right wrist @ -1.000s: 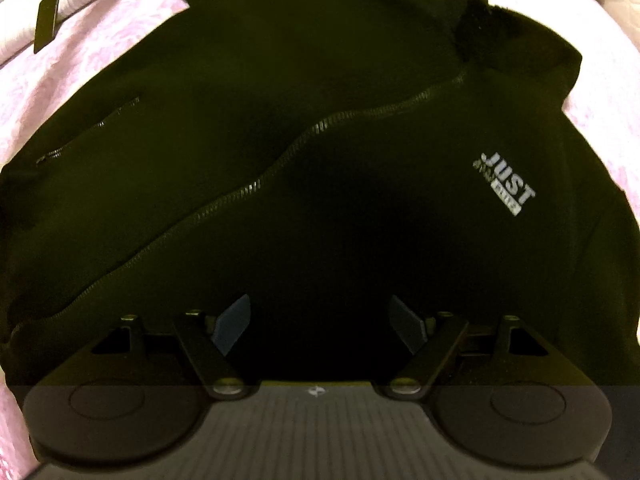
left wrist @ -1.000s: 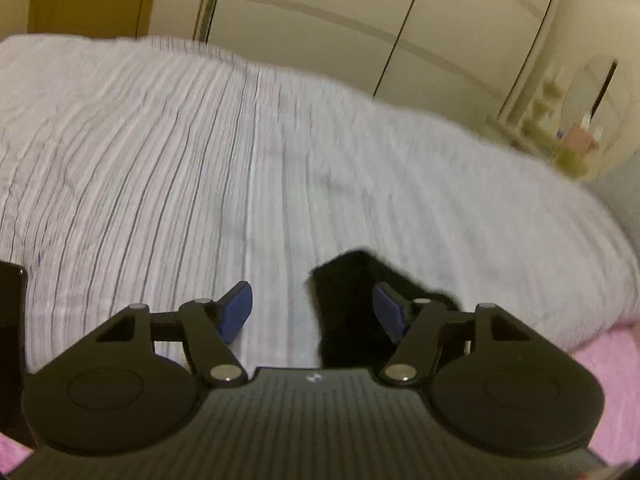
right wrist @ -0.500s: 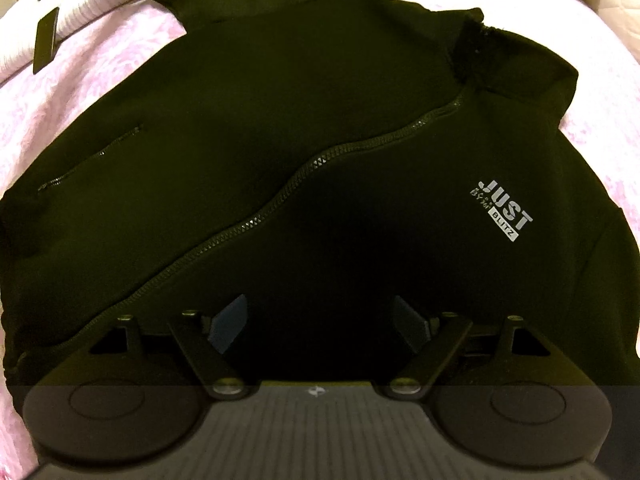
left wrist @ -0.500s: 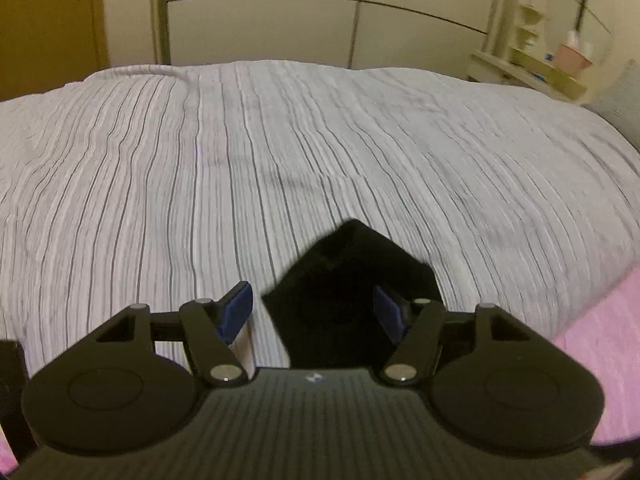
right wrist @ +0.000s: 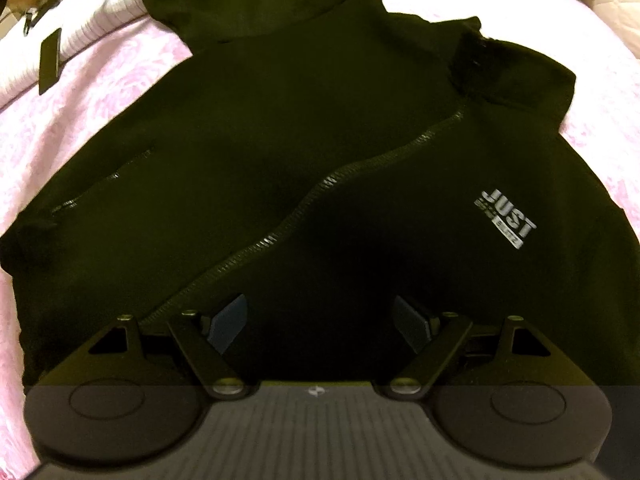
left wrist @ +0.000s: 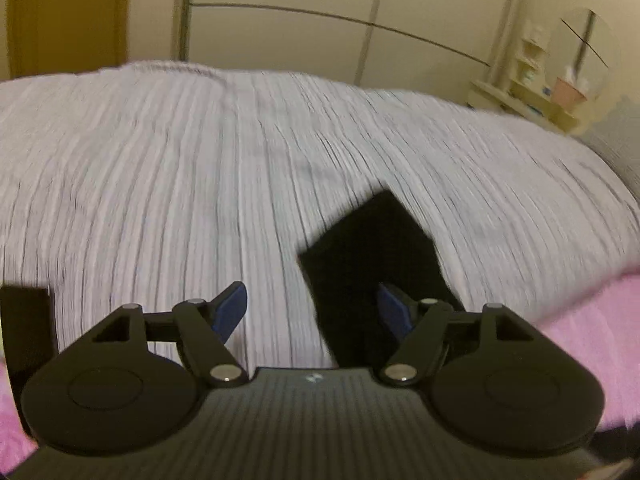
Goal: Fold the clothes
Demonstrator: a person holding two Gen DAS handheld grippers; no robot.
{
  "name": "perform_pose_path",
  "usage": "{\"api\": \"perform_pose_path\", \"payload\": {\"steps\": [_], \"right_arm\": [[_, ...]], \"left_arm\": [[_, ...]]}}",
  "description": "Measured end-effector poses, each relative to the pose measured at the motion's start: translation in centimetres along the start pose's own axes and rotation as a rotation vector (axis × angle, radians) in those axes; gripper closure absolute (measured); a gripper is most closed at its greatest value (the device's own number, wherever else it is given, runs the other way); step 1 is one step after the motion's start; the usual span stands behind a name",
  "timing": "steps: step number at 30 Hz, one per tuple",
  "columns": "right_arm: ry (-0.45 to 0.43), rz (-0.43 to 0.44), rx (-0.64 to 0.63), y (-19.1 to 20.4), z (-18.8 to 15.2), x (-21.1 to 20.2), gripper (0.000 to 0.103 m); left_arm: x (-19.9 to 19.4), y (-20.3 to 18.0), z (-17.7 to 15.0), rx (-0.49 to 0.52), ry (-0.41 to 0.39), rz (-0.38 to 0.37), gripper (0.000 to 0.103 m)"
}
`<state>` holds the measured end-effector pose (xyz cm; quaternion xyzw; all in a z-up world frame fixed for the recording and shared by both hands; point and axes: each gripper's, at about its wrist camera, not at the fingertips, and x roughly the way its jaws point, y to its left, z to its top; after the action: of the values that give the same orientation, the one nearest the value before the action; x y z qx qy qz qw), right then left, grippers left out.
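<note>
In the left wrist view, a flat dark object lies at the left edge, on the striped sheet that covers the bed. The left gripper has its two blue-padded fingers spread wide apart and holds nothing. Its left finger is over bare striped sheet. Its right finger is over a black sleeve end of the jacket, which points away from the camera; I cannot tell if the finger touches the cloth. At the right of this view a pink blanket meets the striped sheet. Behind the bed stand a brown door at the left, pale wardrobe doors in the middle and a small shelf at the right. This view is blurred.

In the right wrist view, the black jacket lies spread on the pink blanket. A pocket zipper is at its left, the main zipper runs diagonally up to the collar, and a white logo reading "JUST" is at the right. The right gripper is also wide open and empty, above the lower part of the jacket.
</note>
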<state>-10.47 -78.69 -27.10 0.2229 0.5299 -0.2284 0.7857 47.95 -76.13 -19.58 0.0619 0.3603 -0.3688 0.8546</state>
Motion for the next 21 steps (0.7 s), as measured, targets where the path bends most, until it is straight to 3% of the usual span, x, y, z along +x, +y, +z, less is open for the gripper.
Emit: {"api": "perform_pose_path", "payload": {"steps": [3,6,11,14,18,21], "right_arm": [[-0.032,0.004,0.012,0.2,0.7,-0.3,0.021],[-0.064,0.007,0.024,0.4,1.3,-0.5,0.021],[-0.128,0.021,0.104,-1.3,3.9,-0.6,0.021],[-0.169,0.033,0.121,-3.3,6.0,0.1,0.021],[-0.208,0.034,0.017,-7.2,9.7,2.2,0.046],[-0.213,-0.016,-0.015,-10.6,12.1,4.6,0.052]], "left_arm": [[-2.2,-1.7,-2.9,0.091,0.037,-0.058,0.035],[-4.8,-5.7,-6.3,0.284,0.090,-0.138,0.034],[-8.3,-14.0,-11.8,0.554,0.152,-0.350,0.027],[-9.7,-18.7,-14.0,0.642,0.177,-0.459,0.026],[-12.9,-22.9,-17.4,0.714,0.199,-0.515,0.022],[-15.2,-23.7,-20.5,0.737,0.235,-0.496,0.018]]}}
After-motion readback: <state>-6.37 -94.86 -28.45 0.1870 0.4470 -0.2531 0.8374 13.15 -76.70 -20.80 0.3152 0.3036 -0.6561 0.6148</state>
